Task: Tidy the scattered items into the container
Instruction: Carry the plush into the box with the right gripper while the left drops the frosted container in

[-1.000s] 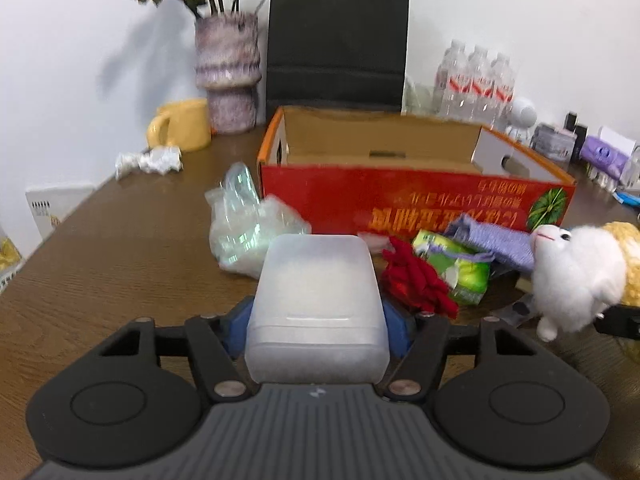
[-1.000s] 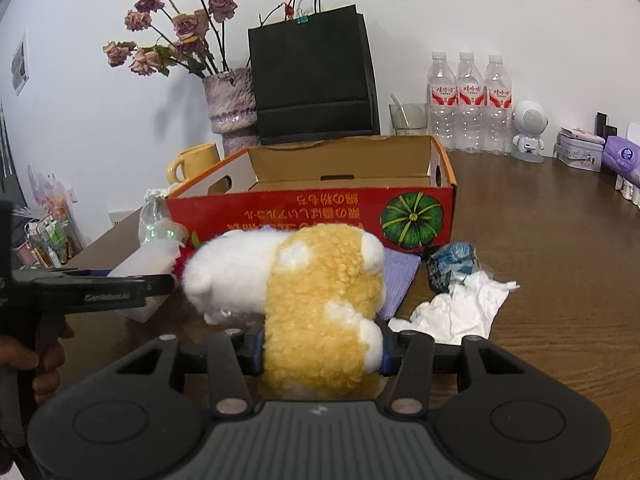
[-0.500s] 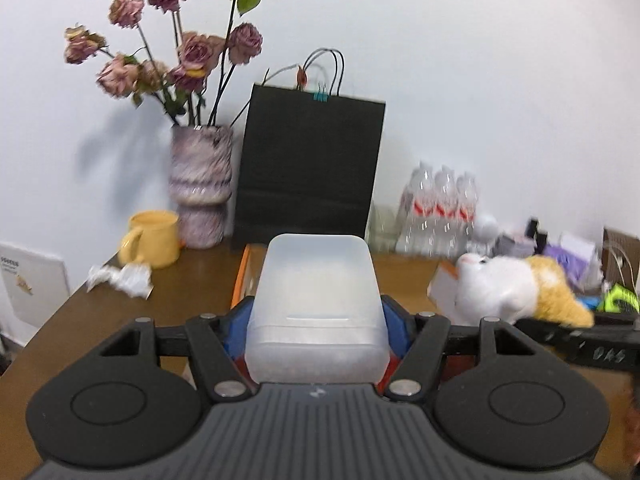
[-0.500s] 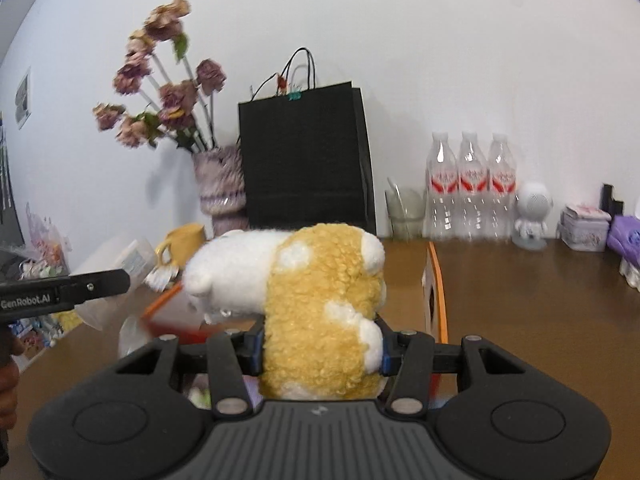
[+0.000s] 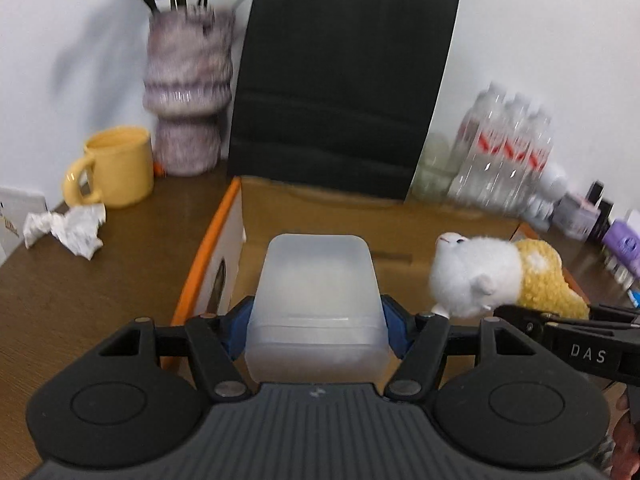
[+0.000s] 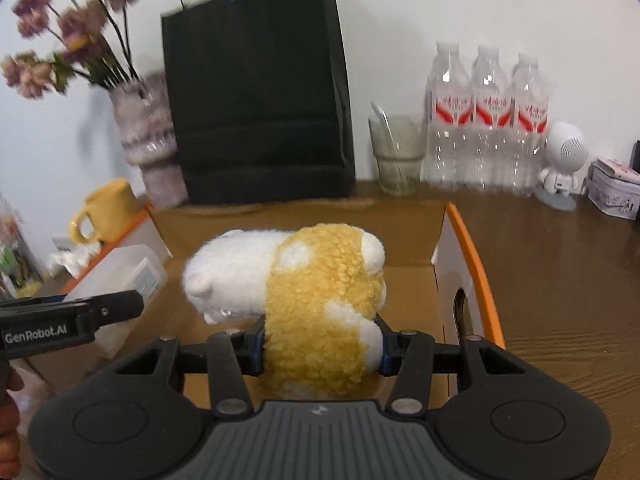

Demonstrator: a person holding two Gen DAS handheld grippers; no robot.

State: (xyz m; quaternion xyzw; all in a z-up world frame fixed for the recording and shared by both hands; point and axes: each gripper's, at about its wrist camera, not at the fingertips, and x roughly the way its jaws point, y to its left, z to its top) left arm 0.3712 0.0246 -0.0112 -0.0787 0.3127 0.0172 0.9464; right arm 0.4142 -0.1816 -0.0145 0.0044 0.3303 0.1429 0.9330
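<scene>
Both tools now over cardboard box (image 6: 464, 264): left (image 5: 316, 334) grips plastic tub (image 5: 316, 296), right (image 6: 320, 346) plush sheep (image 6: 304, 292)

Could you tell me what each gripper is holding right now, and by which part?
The left gripper clamps the white box by its near sides; the right gripper clamps the plush by its yellow rear body.
</scene>
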